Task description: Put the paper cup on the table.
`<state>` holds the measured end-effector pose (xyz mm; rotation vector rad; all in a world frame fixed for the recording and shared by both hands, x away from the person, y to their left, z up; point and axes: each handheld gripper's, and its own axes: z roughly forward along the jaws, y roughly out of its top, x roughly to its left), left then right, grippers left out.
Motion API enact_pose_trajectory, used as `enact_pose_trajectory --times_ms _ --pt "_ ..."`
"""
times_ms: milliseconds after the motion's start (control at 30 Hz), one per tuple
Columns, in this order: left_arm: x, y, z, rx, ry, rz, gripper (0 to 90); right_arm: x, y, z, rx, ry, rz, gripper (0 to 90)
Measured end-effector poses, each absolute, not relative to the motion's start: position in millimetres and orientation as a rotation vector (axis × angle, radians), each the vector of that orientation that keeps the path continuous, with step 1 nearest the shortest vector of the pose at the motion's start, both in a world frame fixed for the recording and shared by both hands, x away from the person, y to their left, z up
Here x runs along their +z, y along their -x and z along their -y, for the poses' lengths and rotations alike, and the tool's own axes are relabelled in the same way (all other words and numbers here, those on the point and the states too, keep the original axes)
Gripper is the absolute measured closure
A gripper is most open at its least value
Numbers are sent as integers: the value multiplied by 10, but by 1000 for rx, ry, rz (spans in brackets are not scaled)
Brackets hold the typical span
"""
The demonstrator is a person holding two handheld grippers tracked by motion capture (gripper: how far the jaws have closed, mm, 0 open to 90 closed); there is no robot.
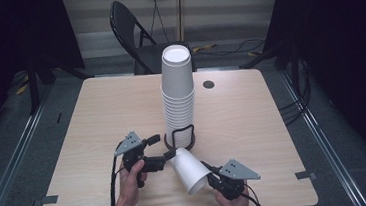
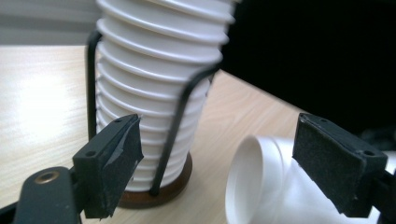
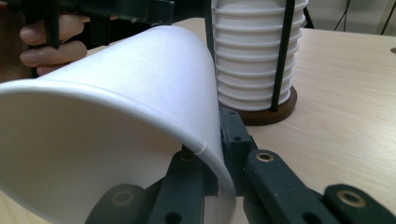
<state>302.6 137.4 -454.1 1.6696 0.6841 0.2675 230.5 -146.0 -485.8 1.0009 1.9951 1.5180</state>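
cup stack [image 1: 177,91] in holder [image 1: 179,139], table [image 1: 97,120] ctr | loose cup [image 1: 189,169] in front, prob. off table

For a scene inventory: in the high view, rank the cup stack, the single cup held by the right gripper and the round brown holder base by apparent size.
1. Cup stack, largest by far.
2. Single cup.
3. Holder base, mostly hidden by the stack, so its rank is unsure.
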Motion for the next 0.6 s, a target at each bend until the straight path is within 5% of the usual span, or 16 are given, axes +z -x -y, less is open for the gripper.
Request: enact_pose_trajectory --times_ms 600 --pt "-4601 -2859 -1308 407 -1795 -470 157 -4703 -2433 1622 1454 -1020 -2151 874"
